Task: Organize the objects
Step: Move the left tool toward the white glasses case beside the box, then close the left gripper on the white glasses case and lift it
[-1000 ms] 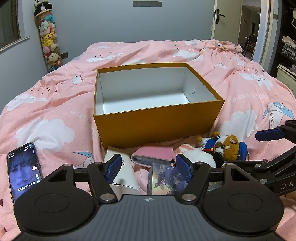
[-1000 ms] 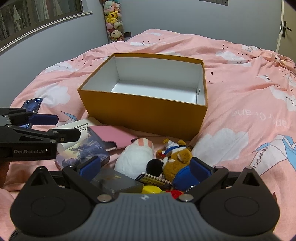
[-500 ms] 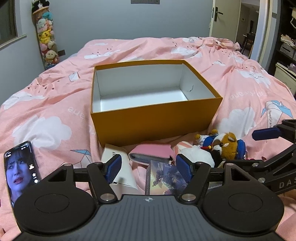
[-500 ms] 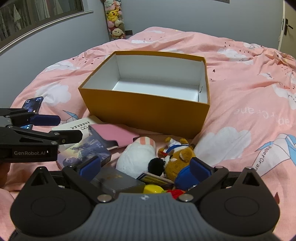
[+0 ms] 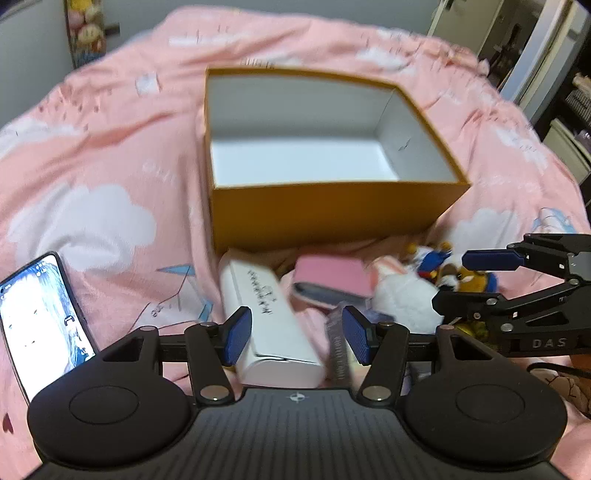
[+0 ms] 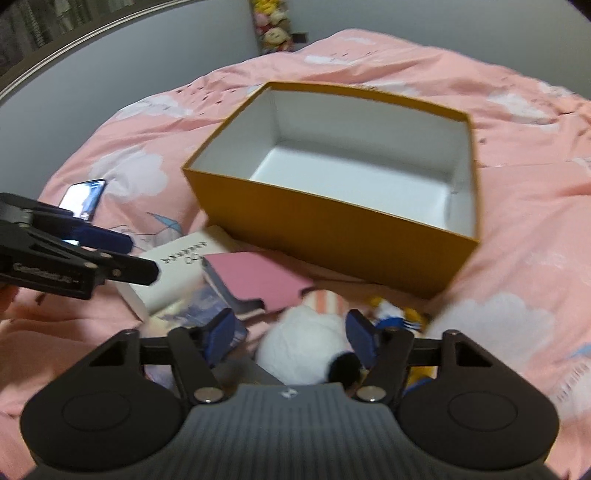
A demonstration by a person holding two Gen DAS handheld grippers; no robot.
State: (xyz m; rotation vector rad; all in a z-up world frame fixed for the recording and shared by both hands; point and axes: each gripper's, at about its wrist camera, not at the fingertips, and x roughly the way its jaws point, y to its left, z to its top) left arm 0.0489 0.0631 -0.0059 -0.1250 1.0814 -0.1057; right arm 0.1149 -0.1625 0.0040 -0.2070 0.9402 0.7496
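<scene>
An open orange box [image 5: 332,210] with a white inside stands on the pink bed; it also shows in the right wrist view [image 6: 332,225]. In front of it lie a white book [image 5: 269,310], a pink case [image 5: 332,275], a white plush [image 5: 402,299] and a small duck plush [image 5: 428,258]. My left gripper [image 5: 295,338] is open, its fingers either side of the white book's near end. My right gripper [image 6: 291,334] is open, low over the white plush [image 6: 306,343], beside the pink case [image 6: 255,280].
A lit phone [image 5: 40,317] lies on the bedspread at the left. A picture card [image 6: 192,314] lies under the right gripper's left finger. A rack of plush toys [image 6: 275,29] hangs on the far wall. A doorway [image 5: 517,44] is at the far right.
Both grippers have moved forward and down toward the pile. The left now straddles the white book; the right has narrowed and sits over the white plush.
</scene>
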